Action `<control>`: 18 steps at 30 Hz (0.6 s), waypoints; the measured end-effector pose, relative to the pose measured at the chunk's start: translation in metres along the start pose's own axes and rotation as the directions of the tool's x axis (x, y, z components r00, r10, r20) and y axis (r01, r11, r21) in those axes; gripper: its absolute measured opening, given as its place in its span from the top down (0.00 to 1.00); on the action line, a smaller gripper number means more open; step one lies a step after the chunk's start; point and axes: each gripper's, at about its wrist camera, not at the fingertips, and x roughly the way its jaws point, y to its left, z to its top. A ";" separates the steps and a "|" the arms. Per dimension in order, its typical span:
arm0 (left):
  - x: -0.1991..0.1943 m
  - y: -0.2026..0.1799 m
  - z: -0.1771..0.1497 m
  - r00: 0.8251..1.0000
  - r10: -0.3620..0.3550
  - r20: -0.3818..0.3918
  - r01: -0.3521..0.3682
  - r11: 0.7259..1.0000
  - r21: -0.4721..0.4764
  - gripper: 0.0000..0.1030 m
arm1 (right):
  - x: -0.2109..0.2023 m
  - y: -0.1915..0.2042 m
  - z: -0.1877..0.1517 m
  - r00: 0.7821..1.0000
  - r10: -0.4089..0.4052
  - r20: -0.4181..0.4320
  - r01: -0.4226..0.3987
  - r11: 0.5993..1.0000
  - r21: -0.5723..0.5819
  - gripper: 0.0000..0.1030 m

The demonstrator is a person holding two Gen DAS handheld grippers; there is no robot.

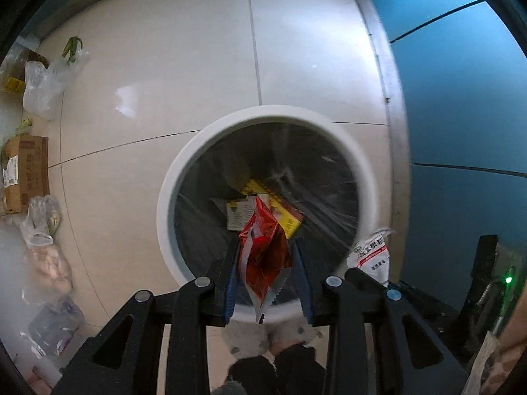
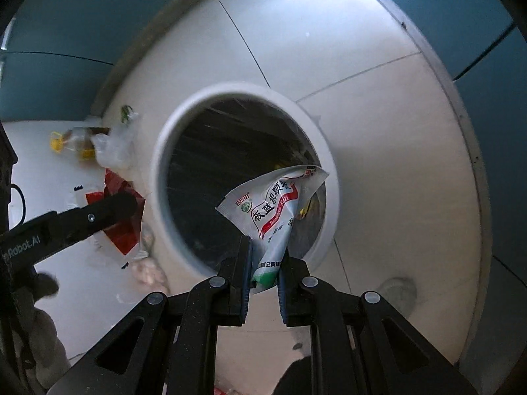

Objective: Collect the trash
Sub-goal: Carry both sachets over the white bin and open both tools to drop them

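A white round trash bin (image 1: pixel 171 191) with a clear liner stands on the tiled floor; it also shows in the right wrist view (image 2: pixel 158 171). Yellow and white packets (image 1: pixel 280 210) lie at its bottom. My left gripper (image 1: pixel 266 247) is open over the bin; a red foil wrapper (image 1: pixel 263 260) hangs loose between its fingers (image 1: pixel 230 263). My right gripper (image 2: pixel 265 247) is shut on a white sachet with green and red print (image 2: pixel 270 207), holding it over the bin's near rim. The sachet also shows in the left wrist view (image 1: pixel 372 253), and the red wrapper in the right wrist view (image 2: pixel 122 230).
Plastic bags (image 1: pixel 42 85), a cardboard box (image 1: pixel 26 171) and more bagged items (image 1: pixel 49 263) lie along the floor's left side. A blue wall (image 1: pixel 461 131) runs on the right. An oil bottle (image 2: pixel 72 144) and a bag lie beyond the bin.
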 end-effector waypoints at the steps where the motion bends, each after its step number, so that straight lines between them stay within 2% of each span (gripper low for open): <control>1: 0.002 0.002 0.001 1.000 0.012 0.009 -0.012 1.000 -0.004 0.53 | 0.011 -0.001 0.001 1.000 0.003 -0.012 -0.003 1.000 -0.005 0.82; 2: 0.003 0.007 0.000 0.999 0.027 0.020 -0.027 1.000 -0.011 0.42 | 0.017 -0.002 0.006 1.000 -0.003 -0.016 0.003 1.000 -0.009 0.75; 3: 0.003 0.012 -0.001 0.998 0.045 0.032 -0.044 0.999 -0.021 0.19 | 0.021 -0.004 0.009 1.000 -0.016 -0.015 0.015 1.000 -0.019 0.69; 4: 0.002 0.016 -0.002 0.997 0.058 0.042 -0.057 0.998 -0.026 0.09 | 0.028 -0.003 0.012 0.999 -0.030 -0.016 0.029 0.999 -0.035 0.58; 5: 0.001 0.020 -0.003 0.996 0.070 0.048 -0.068 0.997 -0.031 0.08 | 0.032 0.000 0.012 0.999 -0.043 -0.017 0.043 0.998 -0.048 0.49; 7: -0.005 0.026 -0.007 0.993 0.103 0.058 -0.101 0.994 -0.039 0.03 | 0.038 0.003 0.013 0.997 -0.074 -0.018 0.072 0.995 -0.067 0.42; 9: -0.014 0.031 -0.012 0.987 0.137 0.083 -0.133 0.990 -0.048 0.03 | 0.037 0.004 0.014 0.995 -0.104 -0.009 0.103 0.991 -0.084 0.29; 11: -0.023 0.036 -0.015 0.979 0.167 0.118 -0.162 0.985 -0.052 0.03 | 0.032 0.006 0.012 0.991 -0.135 -0.006 0.134 0.986 -0.096 0.08; 13: -0.036 0.033 -0.018 0.963 0.212 0.166 -0.207 0.977 -0.052 0.03 | 0.025 0.013 0.008 0.984 -0.177 0.000 0.176 0.978 -0.109 0.00; 15: -0.051 0.032 -0.024 0.944 0.263 0.198 -0.257 0.965 -0.059 0.03 | 0.016 0.017 0.006 0.977 -0.211 0.012 0.211 0.969 -0.130 0.00; 18: -0.075 0.031 -0.034 0.932 0.289 0.217 -0.279 0.957 -0.076 0.03 | -0.005 0.032 -0.001 0.968 -0.249 0.036 0.251 0.956 -0.152 0.00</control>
